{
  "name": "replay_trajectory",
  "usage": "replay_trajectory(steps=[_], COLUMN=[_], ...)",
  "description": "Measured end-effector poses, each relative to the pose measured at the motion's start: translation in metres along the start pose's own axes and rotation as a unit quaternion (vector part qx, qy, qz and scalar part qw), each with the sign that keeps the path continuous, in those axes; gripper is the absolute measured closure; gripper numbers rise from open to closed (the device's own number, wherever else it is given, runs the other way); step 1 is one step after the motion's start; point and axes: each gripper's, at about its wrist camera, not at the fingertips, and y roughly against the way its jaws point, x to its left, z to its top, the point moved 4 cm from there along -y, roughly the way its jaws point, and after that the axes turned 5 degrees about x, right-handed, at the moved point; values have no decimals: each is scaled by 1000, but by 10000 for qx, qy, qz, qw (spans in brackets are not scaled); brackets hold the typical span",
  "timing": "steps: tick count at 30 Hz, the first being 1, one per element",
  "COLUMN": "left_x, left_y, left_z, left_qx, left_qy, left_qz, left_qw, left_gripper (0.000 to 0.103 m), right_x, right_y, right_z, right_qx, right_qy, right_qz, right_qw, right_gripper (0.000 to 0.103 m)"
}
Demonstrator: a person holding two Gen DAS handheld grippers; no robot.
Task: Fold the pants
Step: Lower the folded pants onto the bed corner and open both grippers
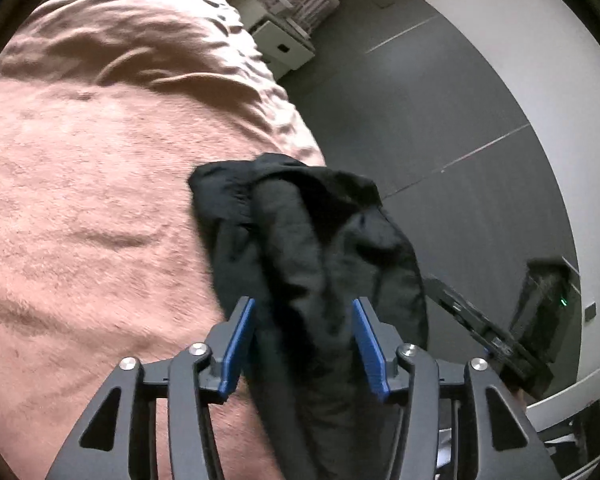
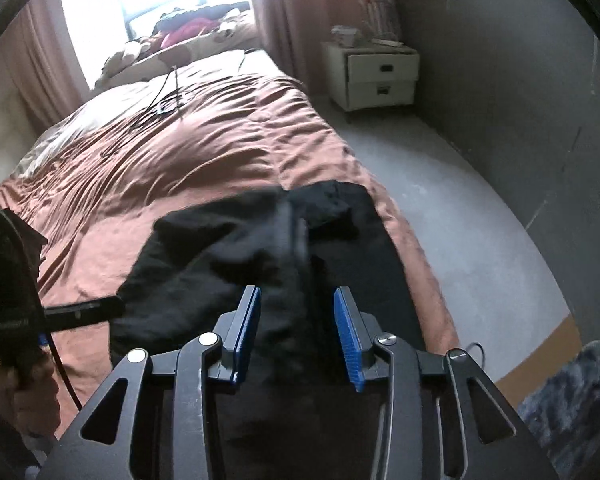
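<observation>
Evidently releasing: left gripper [image 1: 303, 344] and right gripper [image 2: 296, 332] both spread, pants [image 2: 228, 248] loose between pads; back straight off, leaving them bunched at bed's [image 2: 220, 140] right edge.

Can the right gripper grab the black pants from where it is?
Probably yes. The right gripper stands open with a bunched fold of the black pants running up between its blue pads, on the pink bedspread. Nothing lies in the way; closing should catch cloth.
</observation>
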Motion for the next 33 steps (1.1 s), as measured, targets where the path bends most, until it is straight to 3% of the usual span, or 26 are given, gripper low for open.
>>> replay_trajectory(steps=[12,13,15,17,20,22,25,28,30,33], left_x=[16,16,19,23,30,33,33,28,23,19], left_y=[-32,-36,-39,-34,-20,-20,-25,-19,-10,4], left_z=[51,54,57,59,58,59,59,55,49,39], left_qx=[38,63,2,-165,-472,-410,-75,48,62,50], left_qy=[372,430,465,457,407,385,356,209,69,-118], left_qz=[-261,-240,-122,-118,187,210,343,418,509,700], left_qw=[9990,9988,9988,9987,9979,9982,9987,9989,9987,9975], left_gripper=[51,54,95,96,96,96,87,75,57,52], right_x=[3,-3,-3,-7,-10,-11,-22,-41,-56,-68], right_y=[54,47,43,30,25,29,34,49,59,76], right_z=[-56,-50,-58,-60,-73,-84,-101,-123,-142,-162], right_qx=[-159,-134,-56,-3,171,270,407,521,667,786], right_qy=[-287,-317,-361,-286,-254,-151,-104,-214,-320,-391], right_qz=[581,613,639,532,451,344,124,-149,-242,-304], right_qw=[9978,9975,9973,9982,9985,9989,9990,9983,9970,9957], right_gripper=[67,67,68,71,74,74,74,74,74,74])
